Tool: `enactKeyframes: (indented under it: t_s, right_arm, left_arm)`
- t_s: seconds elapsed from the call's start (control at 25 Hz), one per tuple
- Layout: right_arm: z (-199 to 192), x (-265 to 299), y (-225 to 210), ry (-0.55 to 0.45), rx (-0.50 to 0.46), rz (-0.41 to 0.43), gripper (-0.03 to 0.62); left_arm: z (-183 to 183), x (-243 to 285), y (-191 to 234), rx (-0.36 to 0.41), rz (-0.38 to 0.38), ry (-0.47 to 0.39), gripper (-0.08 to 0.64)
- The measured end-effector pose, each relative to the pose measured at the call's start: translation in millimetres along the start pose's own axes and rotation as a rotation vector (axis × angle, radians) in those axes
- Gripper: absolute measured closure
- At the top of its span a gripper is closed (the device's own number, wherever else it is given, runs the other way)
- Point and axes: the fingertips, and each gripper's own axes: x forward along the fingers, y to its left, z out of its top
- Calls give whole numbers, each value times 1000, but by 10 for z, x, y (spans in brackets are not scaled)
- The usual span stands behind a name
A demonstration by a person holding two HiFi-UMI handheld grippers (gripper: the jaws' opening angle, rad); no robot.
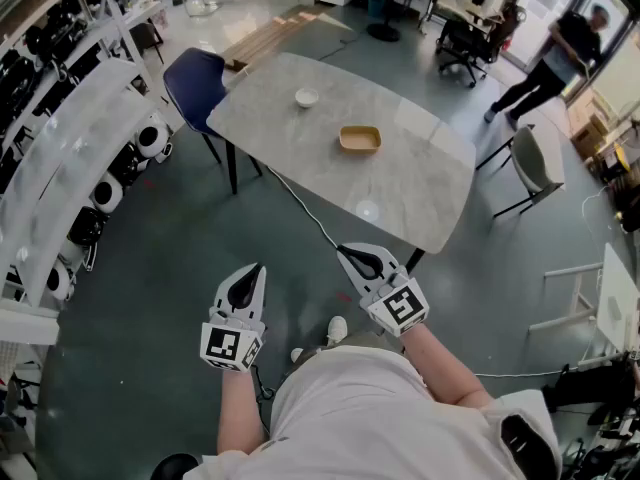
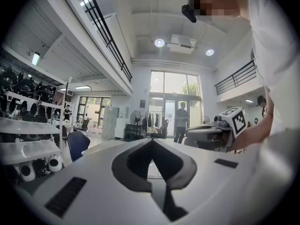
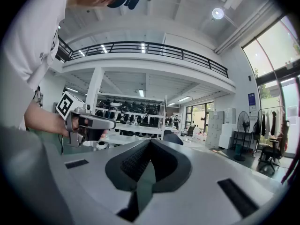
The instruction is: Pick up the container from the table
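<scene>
In the head view, a shallow tan container [image 1: 359, 138] sits near the middle of a grey marble table [image 1: 290, 153]. Both grippers hang over the floor, short of the table's near edge and well apart from the container. My left gripper [image 1: 257, 267] is shut and empty, and in its own view its jaws [image 2: 151, 140] meet at the tip. My right gripper [image 1: 342, 250] is closer to the table edge, also shut with nothing in it [image 3: 150, 141]. Neither gripper view shows the container.
A small white bowl [image 1: 306, 97] stands at the table's far side and a white round object [image 1: 367, 209] near its front edge. A blue chair [image 1: 193, 81] is at the table's left, a grey chair [image 1: 537, 160] at its right. White shelves [image 1: 70, 168] line the left. A person [image 1: 552, 60] stands far right.
</scene>
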Motion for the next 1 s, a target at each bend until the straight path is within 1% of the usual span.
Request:
enactKeyframes:
  t_s: [0.24, 0.36, 0.52, 0.68, 0.84, 1.0]
  right_arm:
    - [-69, -58, -353, -4, 8, -10, 581]
    - [-129, -61, -565, -11, 33, -13, 581]
    - [-193, -60, -771, -39, 70, 23, 581]
    - [-297, -8, -974, -35, 84, 40, 581]
    - [-376, 164, -1127, -26, 108, 36, 581]
    - [-472, 558, -1238, -11, 104, 26, 581]
  left_arm:
    - [-11, 376, -97, 17, -5, 20, 560]
    - [-7, 565, -114, 24, 2, 27, 560]
    - [-23, 794, -149, 34, 29, 45, 560]
    - [-98, 1003, -165, 35, 44, 71, 560]
    - [-176, 1169, 2, 20, 49, 84, 560]
    - [-314, 1362, 387, 4, 40, 84, 560]
